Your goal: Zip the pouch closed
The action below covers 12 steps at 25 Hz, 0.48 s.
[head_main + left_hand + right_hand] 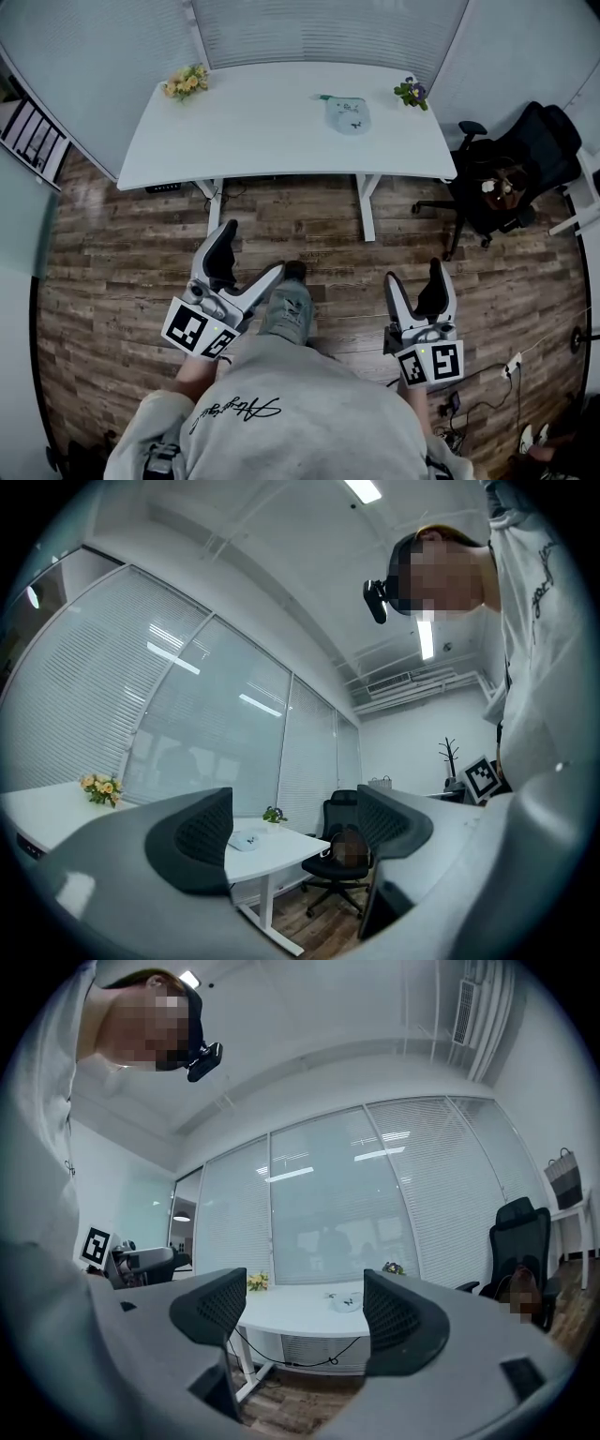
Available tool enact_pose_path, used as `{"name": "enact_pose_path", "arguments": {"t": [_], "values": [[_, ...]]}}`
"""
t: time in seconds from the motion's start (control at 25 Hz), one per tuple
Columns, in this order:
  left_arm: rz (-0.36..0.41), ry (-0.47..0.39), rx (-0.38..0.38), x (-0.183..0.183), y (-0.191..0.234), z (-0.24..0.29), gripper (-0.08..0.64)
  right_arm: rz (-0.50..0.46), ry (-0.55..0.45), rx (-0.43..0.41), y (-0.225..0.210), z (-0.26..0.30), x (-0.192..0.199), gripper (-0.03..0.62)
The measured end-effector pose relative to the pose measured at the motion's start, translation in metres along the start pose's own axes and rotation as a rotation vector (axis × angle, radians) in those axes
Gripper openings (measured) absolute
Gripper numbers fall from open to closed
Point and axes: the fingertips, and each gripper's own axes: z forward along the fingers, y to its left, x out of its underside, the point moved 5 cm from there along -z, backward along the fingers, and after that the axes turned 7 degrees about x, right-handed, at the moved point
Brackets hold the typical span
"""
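I'm standing back from the white table [262, 122], well short of its near edge, with wood-plank floor [309, 225] between me and its legs. The pouch [348, 114] lies flat on the tabletop, right of centre and towards the far edge, pale with small dark marks on it. I can't make out its zip from here. A bunch of yellow flowers [187, 82] sits at the far left corner, and a small purple-flowered plant [411, 92] at the far right corner, near the pouch but not touching it. Slatted blinds [328, 28] run along the wall behind the table. A black office chair [506, 173] stands off the table's right end, and cables [478, 403] trail on the floor at my right. The left gripper [251, 251] is down by my leg, jaws spread wide, nothing between them. The right gripper [415, 275] is also low, jaws apart and empty.
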Motion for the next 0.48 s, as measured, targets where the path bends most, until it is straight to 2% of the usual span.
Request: {"name": "enact_pose_path", "arguments": {"t": [0.16, 0.28, 0.48], "values": [[-0.004, 0.027, 0.018, 0.013, 0.014, 0.017, 0.402, 0.023, 0.014, 0.056, -0.018, 0.006, 0.011, 0.371], [0.007, 0.018, 0.019, 0.014, 0.036, 0.035, 0.402, 0.033, 0.019, 0.090, -0.032, 0.025, 0.016, 0.368], [0.012, 0.007, 0.020, 0.017, 0.078, 0.066, 0.402, -0.001, 0.000, 0.072, -0.037, 0.078, 0.010, 0.368]]}}
